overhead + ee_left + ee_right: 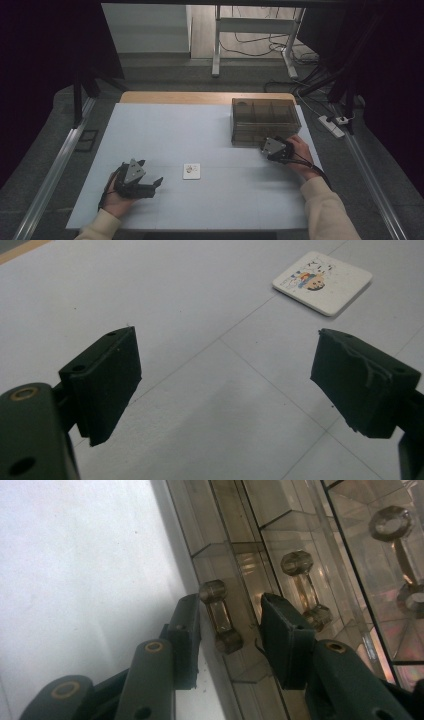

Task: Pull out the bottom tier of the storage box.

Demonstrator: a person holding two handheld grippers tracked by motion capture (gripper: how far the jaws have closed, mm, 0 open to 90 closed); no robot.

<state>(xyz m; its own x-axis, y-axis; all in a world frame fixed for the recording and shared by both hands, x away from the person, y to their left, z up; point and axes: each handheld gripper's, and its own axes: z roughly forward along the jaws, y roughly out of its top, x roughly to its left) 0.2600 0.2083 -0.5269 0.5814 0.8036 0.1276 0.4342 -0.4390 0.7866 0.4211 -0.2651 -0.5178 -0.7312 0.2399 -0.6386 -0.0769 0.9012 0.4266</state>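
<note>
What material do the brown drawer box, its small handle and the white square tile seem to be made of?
Drawer box: probably clear smoke-tinted plastic, glossy; its inner partitions show through the walls.
Handle, between the right tongs: the same see-through tinted plastic, with faceted ends catching light.
Tile: matte white with a printed colour picture and rounded corners; perhaps ceramic or coated board, hard to tell.

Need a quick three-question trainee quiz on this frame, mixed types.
1. True or false: the right gripper has its jaws either side of a clear knob handle on the smoky transparent plastic drawer box.
2. The left gripper is: A) shut on the small white square printed coaster; B) open above the white table, short of that coaster; C) inside the box.
3. How many drawer handles appear in the right gripper view?

Key: 1 true; 2 B; 3 three.
</note>
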